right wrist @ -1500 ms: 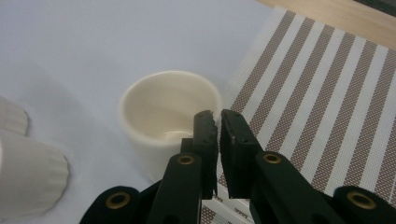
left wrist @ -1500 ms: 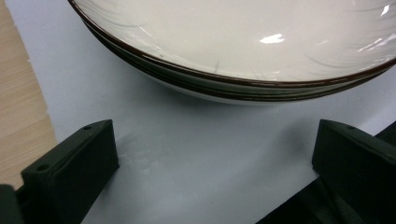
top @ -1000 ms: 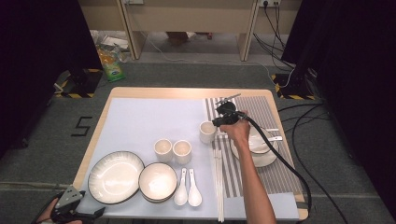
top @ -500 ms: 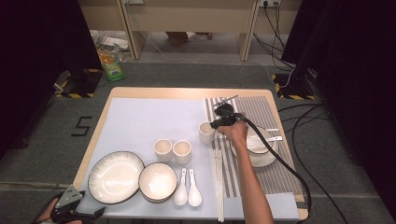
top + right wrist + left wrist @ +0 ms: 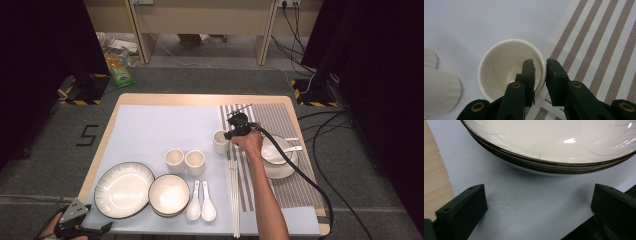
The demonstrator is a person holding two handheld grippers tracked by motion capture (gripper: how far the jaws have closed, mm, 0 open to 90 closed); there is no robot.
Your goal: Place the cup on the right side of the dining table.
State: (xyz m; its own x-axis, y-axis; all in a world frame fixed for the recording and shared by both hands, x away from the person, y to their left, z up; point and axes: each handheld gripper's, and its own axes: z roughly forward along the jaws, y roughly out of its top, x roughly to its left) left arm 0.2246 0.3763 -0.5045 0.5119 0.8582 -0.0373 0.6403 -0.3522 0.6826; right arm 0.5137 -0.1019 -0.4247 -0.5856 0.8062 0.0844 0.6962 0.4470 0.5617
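Note:
A small cream cup [image 5: 220, 141] stands on the pale blue mat at the edge of the striped placemat [image 5: 280, 120]. My right gripper [image 5: 231, 133] points down over it. In the right gripper view the cup [image 5: 504, 67] has one jaw inside and one outside its rim, and my right gripper [image 5: 540, 68] is open by a narrow gap around the wall. My left gripper [image 5: 95, 230] rests at the table's near left corner. It is open in the left gripper view [image 5: 536, 205], with nothing between the jaws, and faces the large dark-rimmed plate [image 5: 554, 142].
Two more ribbed cups [image 5: 185, 160], the big plate [image 5: 123, 189], a smaller bowl [image 5: 169, 194], two white spoons [image 5: 201, 201] and chopsticks [image 5: 234, 200] lie on the mat. A bowl with a spoon on a saucer [image 5: 280, 155] sits on the placemat beside my right hand.

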